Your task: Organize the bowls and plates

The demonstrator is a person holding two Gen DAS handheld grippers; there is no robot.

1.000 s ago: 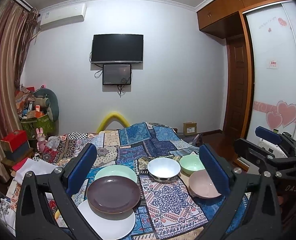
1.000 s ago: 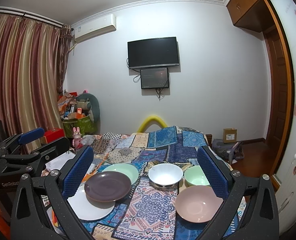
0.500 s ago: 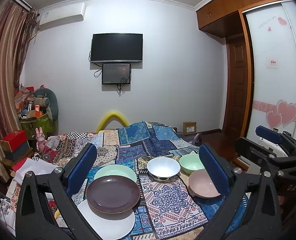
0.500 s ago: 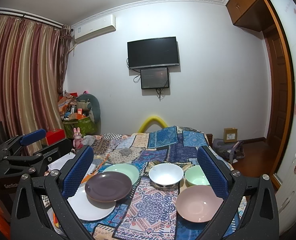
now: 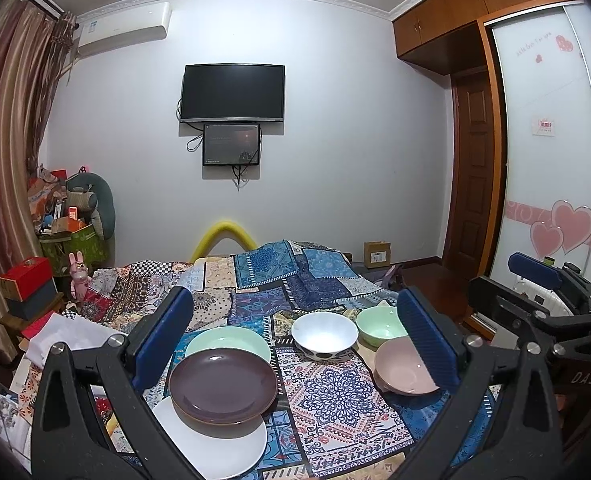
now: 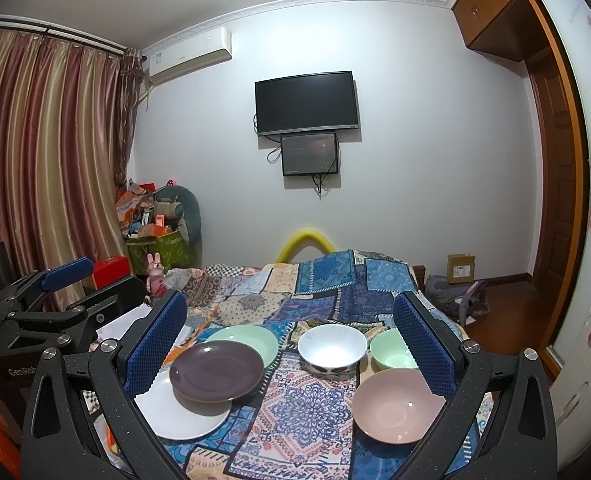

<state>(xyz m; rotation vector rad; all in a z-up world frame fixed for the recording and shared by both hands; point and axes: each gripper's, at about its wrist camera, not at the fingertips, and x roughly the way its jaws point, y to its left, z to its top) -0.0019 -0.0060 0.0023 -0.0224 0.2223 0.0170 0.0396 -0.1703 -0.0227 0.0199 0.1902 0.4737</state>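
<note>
On a patchwork cloth lie a dark brown plate [image 5: 222, 385] [image 6: 216, 371] resting partly on a white plate [image 5: 215, 440] [image 6: 183, 412], and a pale green plate [image 5: 228, 343] [image 6: 245, 340] behind them. To the right stand a white bowl [image 5: 324, 335] [image 6: 332, 346], a green bowl [image 5: 379, 322] [image 6: 391, 354] and a pink bowl [image 5: 403, 366] [image 6: 397, 404]. My left gripper [image 5: 293, 340] hangs open above the dishes, holding nothing. My right gripper [image 6: 291, 346] is open too, empty, level with it on the right.
The patchwork cloth [image 5: 327, 396] covers a bed-like surface that runs back to a yellow foam arch [image 5: 225, 234]. Clutter, boxes and a pink rabbit toy [image 5: 78, 270] crowd the left side. A wardrobe door [image 5: 551, 160] and wooden floor lie to the right.
</note>
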